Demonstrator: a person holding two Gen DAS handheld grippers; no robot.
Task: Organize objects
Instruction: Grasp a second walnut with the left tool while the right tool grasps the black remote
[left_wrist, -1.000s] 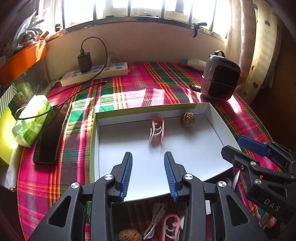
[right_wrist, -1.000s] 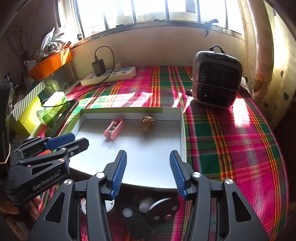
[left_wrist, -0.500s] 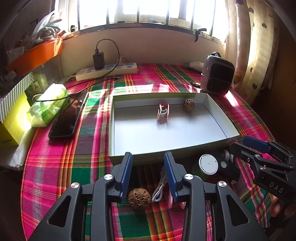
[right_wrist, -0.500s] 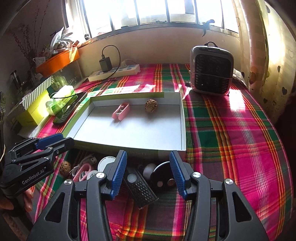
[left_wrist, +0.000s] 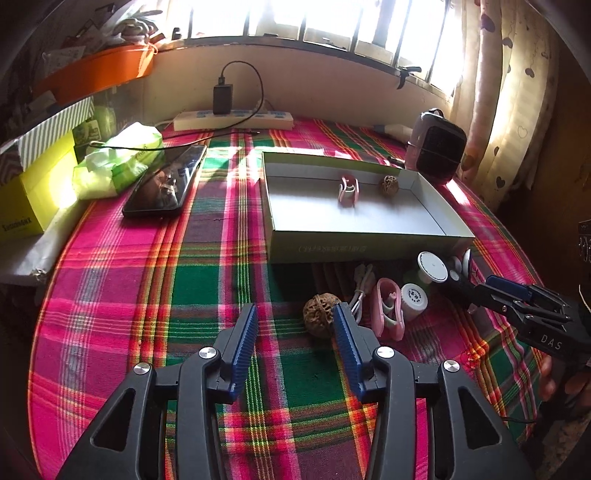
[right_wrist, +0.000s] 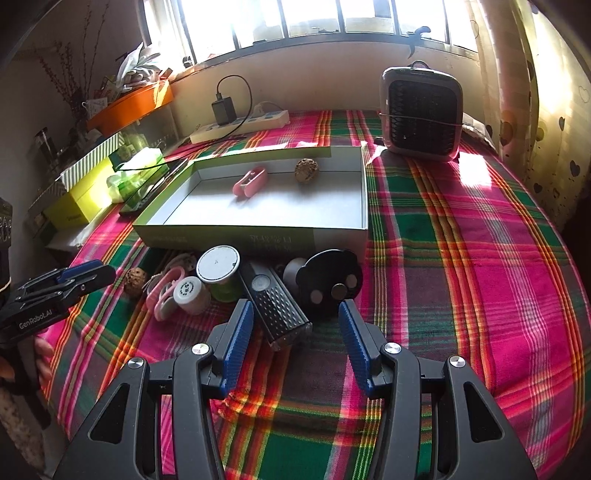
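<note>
Beyond both grippers, the box (left_wrist: 354, 243) already holds one clip and one walnut. Ahead of the right gripper (right_wrist: 295, 332), jaws apart and empty, lies the black grater (right_wrist: 277, 310). The left gripper (left_wrist: 295, 332), jaws just widened and empty, is offset leftward from the loose walnut (left_wrist: 319, 319); if closed off-centre, it could be knocked rolling.

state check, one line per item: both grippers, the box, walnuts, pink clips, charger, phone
left gripper: open, jaws just widened, nothing between them
right gripper: open, empty
box: lidless, holding one walnut and one pink clip
loose walnut: on cloth, outside box
loose pink clip: on cloth, outside box
charger: plugged into power strip
phone: lying flat, screen dark
</note>
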